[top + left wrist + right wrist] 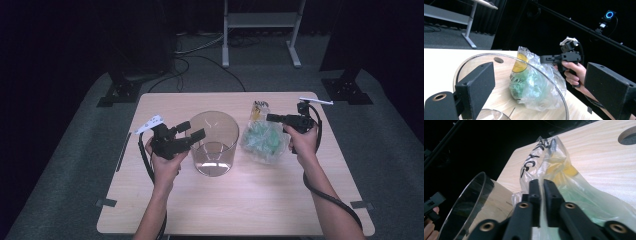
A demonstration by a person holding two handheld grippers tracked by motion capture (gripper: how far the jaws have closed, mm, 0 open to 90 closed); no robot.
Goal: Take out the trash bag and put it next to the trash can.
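Table (260, 210): bearing everything near its middle.
Clear container (215, 142): standing upright at centre; I am bracketing its left rim with the left gripper (189, 135), jaws apart, likely to steady it.
Plastic bag (262, 140): lying just right of the container; I am hovering the right gripper (272, 118) over it, jaws barely parted, gripping nothing, apparently preparing to pinch the film.

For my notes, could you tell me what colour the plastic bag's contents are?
Green with some yellow, inside the clear plastic bag; left gripper view.
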